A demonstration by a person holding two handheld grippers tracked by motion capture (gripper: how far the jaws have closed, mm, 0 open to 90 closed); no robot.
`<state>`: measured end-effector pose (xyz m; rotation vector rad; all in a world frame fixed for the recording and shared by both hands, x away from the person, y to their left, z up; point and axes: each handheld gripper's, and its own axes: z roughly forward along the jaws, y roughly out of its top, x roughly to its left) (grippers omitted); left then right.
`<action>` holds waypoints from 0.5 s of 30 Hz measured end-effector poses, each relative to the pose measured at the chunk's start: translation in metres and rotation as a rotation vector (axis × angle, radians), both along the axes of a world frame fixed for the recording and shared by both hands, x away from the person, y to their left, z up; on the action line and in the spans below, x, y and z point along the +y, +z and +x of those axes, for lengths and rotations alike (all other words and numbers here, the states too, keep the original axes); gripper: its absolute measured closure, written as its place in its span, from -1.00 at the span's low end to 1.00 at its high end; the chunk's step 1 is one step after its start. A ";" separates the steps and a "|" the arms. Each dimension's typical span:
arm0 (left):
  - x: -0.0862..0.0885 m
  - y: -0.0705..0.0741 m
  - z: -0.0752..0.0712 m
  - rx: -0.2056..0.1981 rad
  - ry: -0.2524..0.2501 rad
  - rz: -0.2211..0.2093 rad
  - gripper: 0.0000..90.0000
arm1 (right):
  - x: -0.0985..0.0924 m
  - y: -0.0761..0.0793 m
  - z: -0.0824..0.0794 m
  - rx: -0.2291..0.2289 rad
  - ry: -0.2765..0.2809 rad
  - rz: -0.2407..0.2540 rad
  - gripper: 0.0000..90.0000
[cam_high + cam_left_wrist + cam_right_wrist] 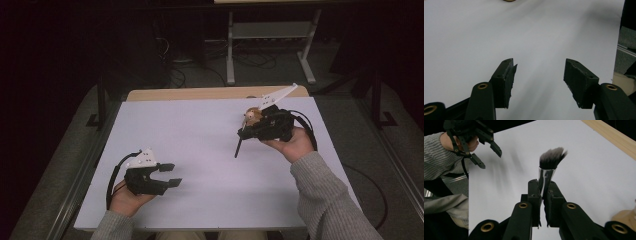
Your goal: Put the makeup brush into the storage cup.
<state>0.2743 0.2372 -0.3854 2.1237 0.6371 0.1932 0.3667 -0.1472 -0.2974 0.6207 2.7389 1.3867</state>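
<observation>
My right gripper [543, 184] is shut on a brush [551, 158] with dark grey bristles and a silver ferrule, gripping it at the ferrule. In the high view this gripper [246, 132] is held over the right part of the white table [200, 145], and the brush's thin black handle [237, 148] slants down towards the sheet. My left gripper [172, 174] rests low at the near left, open with nothing between its pads [580, 80]. From the right gripper view, the left gripper [486, 147] shows far off, jaws apart.
A small tan wooden object [253, 116] lies just beyond the right gripper, also seen at the lower right of its view as a wooden object [624, 217]. A wooden strip [200, 93] borders the table's far side. Table legs and cables [230, 55] stand on the floor beyond.
</observation>
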 end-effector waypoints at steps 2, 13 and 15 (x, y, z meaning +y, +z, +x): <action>0.002 0.000 0.000 0.001 0.002 0.001 -0.10 | -0.003 0.001 0.003 0.002 -0.008 -0.001 0.85; 0.008 0.000 -0.001 -0.001 0.021 0.004 -0.13 | -0.016 0.012 0.018 -0.003 -0.061 0.002 0.85; 0.008 0.000 -0.001 -0.001 0.022 0.004 -0.13 | -0.020 0.014 0.019 -0.003 -0.070 0.004 0.85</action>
